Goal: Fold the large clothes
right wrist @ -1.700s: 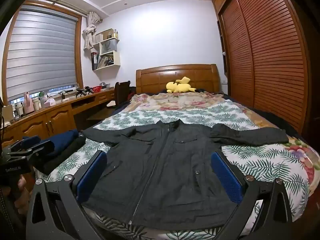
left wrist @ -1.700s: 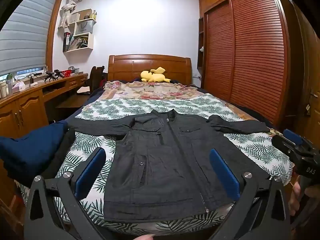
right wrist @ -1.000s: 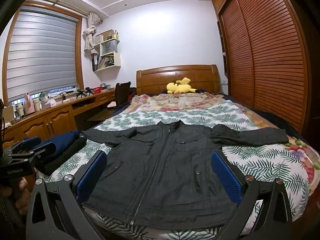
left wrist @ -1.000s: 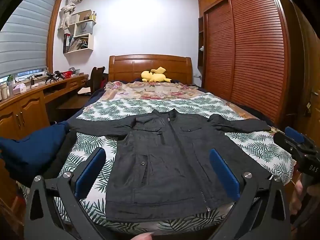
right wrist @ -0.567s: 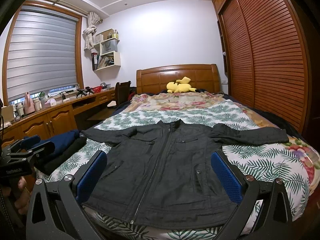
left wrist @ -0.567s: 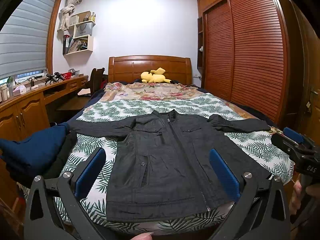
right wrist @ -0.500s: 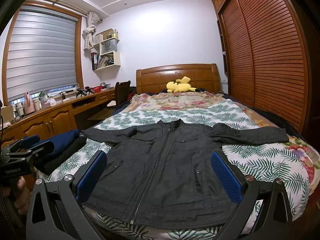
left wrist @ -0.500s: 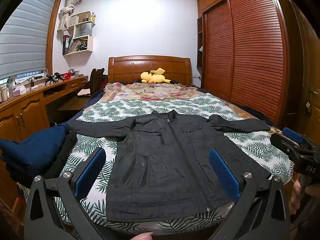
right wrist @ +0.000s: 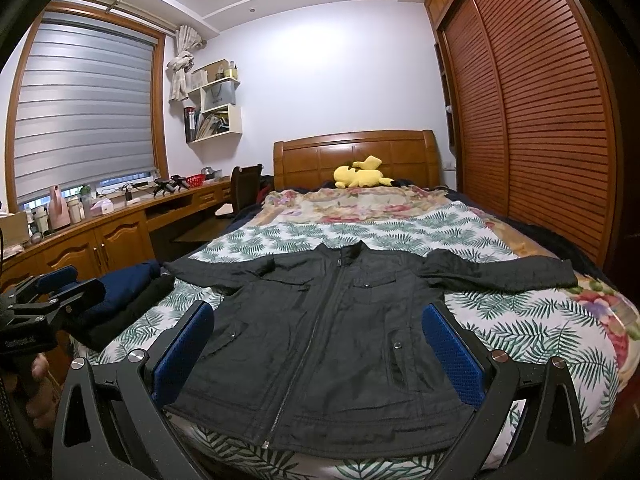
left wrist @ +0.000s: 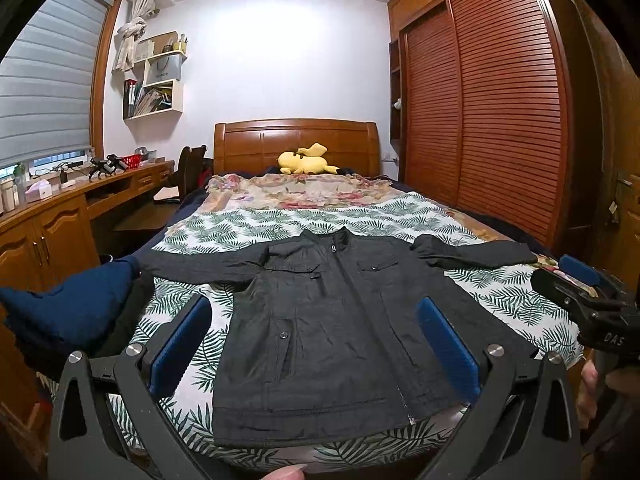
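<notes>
Jacket: a dark grey jacket (left wrist: 332,320) lies flat and face up on the near part of the bed (left wrist: 516,296), zipped, both sleeves spread out to the left and to the right, the hem at the near edge.
Left gripper: the left gripper (left wrist: 314,338) hovers in front of the hem, its blue pads (left wrist: 182,342) wide apart and released, touching nothing.
Right gripper: the right gripper (right wrist: 318,344) also hangs before the near edge, its fingers spread and empty.
Folded clothes: a dark blue pile (right wrist: 124,284) on top of a black one (right wrist: 124,316) sits at the near left corner of the bed, just beside the left sleeve end.
Far end: a floral blanket (right wrist: 360,200) and a yellow plush toy (right wrist: 360,176) lie near the wooden headboard (left wrist: 296,140), well apart from the jacket.
Left side: a wooden desk (right wrist: 120,216) with small things runs under the window blind (right wrist: 80,112); a chair (right wrist: 244,184) stands at it.
Right side: a slatted wardrobe (left wrist: 500,120) stands close along the bed.
Obstruction: nothing lies on the jacket body.
</notes>
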`<action>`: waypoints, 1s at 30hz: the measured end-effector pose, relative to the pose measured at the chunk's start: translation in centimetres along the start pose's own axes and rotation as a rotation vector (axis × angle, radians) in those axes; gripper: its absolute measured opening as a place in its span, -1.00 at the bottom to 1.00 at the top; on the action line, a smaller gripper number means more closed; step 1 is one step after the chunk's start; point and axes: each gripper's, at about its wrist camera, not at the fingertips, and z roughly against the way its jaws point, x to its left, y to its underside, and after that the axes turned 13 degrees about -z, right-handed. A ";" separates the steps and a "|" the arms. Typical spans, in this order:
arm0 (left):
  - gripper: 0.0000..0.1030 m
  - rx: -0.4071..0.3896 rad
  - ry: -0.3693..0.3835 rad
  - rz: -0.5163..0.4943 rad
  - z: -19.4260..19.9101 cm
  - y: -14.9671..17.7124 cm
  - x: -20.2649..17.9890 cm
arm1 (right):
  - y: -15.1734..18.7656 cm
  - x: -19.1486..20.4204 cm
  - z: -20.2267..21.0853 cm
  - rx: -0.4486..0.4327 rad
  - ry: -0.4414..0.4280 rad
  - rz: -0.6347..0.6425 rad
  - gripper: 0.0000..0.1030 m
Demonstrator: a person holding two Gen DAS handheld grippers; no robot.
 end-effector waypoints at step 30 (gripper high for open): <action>1.00 -0.005 0.003 -0.005 0.2 -0.4 0.1 | -0.1 -0.1 -0.1 0.002 0.000 -0.001 1.00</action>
